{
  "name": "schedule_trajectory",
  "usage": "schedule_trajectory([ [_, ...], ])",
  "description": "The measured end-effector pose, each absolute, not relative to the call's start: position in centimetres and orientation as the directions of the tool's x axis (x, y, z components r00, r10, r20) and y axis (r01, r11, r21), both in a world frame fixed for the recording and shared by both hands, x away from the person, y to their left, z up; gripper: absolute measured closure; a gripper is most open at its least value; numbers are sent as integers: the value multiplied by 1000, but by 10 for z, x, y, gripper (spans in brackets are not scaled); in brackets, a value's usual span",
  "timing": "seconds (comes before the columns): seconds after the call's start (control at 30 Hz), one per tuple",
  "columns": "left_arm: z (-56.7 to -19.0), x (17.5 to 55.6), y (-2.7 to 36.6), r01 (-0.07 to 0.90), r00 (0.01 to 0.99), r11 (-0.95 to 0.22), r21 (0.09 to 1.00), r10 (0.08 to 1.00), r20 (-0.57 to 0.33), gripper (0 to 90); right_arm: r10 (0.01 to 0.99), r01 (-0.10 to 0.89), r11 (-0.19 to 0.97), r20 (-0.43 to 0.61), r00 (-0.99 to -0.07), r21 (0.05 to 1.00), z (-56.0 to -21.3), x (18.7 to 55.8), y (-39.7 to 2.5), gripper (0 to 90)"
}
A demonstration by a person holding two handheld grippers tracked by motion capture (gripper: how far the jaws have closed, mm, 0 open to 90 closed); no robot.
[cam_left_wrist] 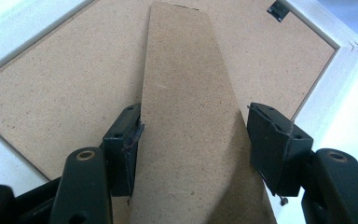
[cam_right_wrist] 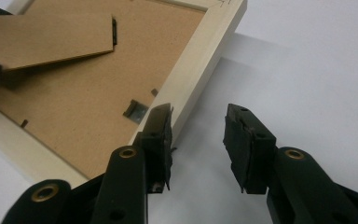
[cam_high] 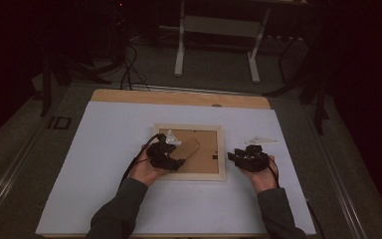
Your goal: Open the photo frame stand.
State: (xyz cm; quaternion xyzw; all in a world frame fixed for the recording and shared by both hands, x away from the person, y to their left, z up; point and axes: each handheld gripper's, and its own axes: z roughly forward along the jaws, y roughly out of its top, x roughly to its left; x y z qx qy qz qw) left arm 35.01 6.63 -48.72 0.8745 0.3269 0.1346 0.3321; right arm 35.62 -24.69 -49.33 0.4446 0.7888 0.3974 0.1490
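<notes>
Lying face down near the middle of the white desk [cam_high: 104,164], the picture frame [cam_high: 191,174] shows its brown fibreboard back, with pale wooden borders on all four sides. Its long axis runs across the desk from the person's left to right in the high view.

A tapering easel stand [cam_left_wrist: 186,116] of the same brown board lies over that back. In the high view the stand runs from the left hand-held gripper [cam_high: 165,154] toward the frame's centre and a little toward its far edge. In the left gripper view its long axis runs straight away from the camera, widening toward the jaws and narrowing to a squared end close to a small dark metal clip [cam_left_wrist: 278,9] at the frame's far corner. The left hand-held gripper has its jaws set wide on either side of the stand; one jaw touches the stand's edge, the other stands just off it.

The right hand-held gripper [cam_right_wrist: 198,126] hovers just beside the frame's right border, jaws apart and gripping nothing, one jaw near the pale wood and the other over bare desk. A small metal hanger [cam_right_wrist: 135,111] sits on the back near that border.
</notes>
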Motion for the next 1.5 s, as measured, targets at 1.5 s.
schedule_trajectory([
  [1.5, -484, 323, 64, 232, 708, -609, 758, 640, 298, 402, 755, 657, 255, 278, -593, 710, -476, 412, -226, 561],
])
